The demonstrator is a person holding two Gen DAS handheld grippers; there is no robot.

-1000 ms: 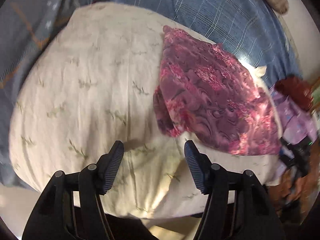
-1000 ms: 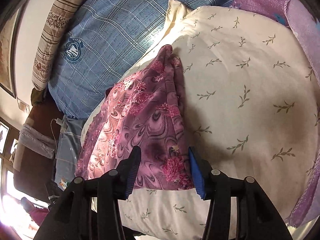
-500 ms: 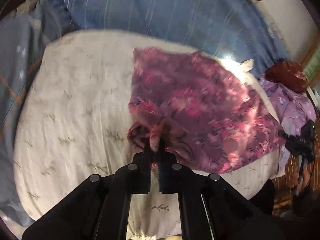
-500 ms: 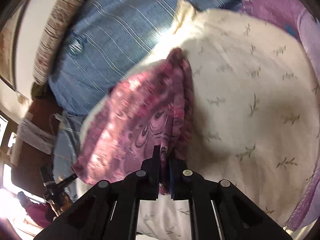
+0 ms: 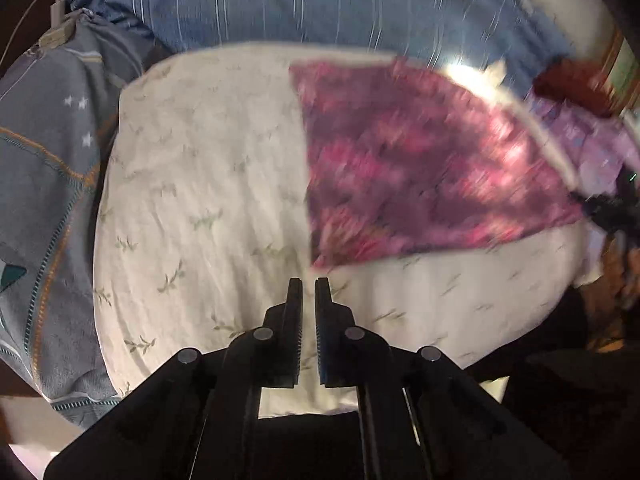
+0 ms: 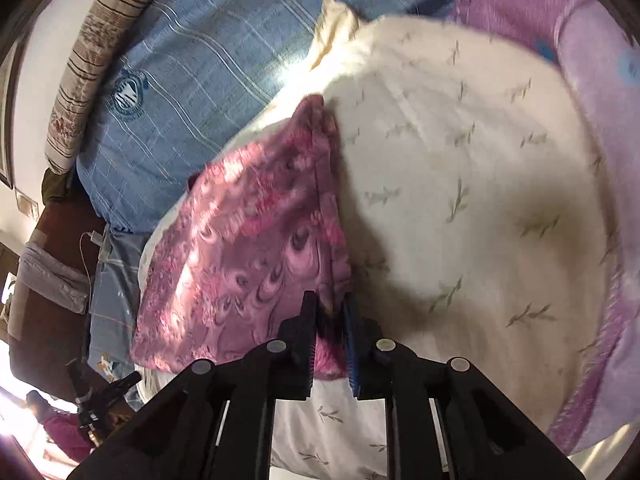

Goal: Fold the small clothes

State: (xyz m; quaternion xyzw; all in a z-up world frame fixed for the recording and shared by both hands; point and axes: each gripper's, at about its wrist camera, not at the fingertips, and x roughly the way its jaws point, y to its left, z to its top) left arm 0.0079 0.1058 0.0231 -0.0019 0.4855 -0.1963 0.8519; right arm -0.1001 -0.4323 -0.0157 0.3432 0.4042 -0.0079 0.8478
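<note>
Left gripper point(image 5: 308, 282): jaws nearly closed, a narrow gap between them, nothing held. Positioned over the cream pillow point(image 5: 208, 200), just short of the near corner of the pink-purple garment point(image 5: 420, 176); not touching it.

Right gripper point(image 6: 330, 300): jaws clamped on a bunched edge of the pink-purple garment point(image 6: 248, 248), cloth visible between the pads at the tips.

Garment: spread flat, roughly trapezoid in outline, lying on the right half of the cream pillow in the left wrist view. Swirl and floral print. In the right wrist view, folded edge runs from the jaws up toward the far end of the pillow, layers doubled along that edge. Far side of the garment reaches the pillow's edge. Left wrist view blurred over the cloth; finer creases not readable.

Cream pillow point(image 6: 480, 184): leaf-sprig print, resting on the bed. Blue plaid bedding point(image 5: 320, 4) behind it. Grey-blue cloth with stars point(image 5: 44, 128) at left of the pillow in the left wrist view. Purple floral fabric point(image 6: 532, 4) around the pillow's far right side in the right wrist view. Striped bolster point(image 6: 84, 64) beyond the blue bedding, against the wall.
</note>
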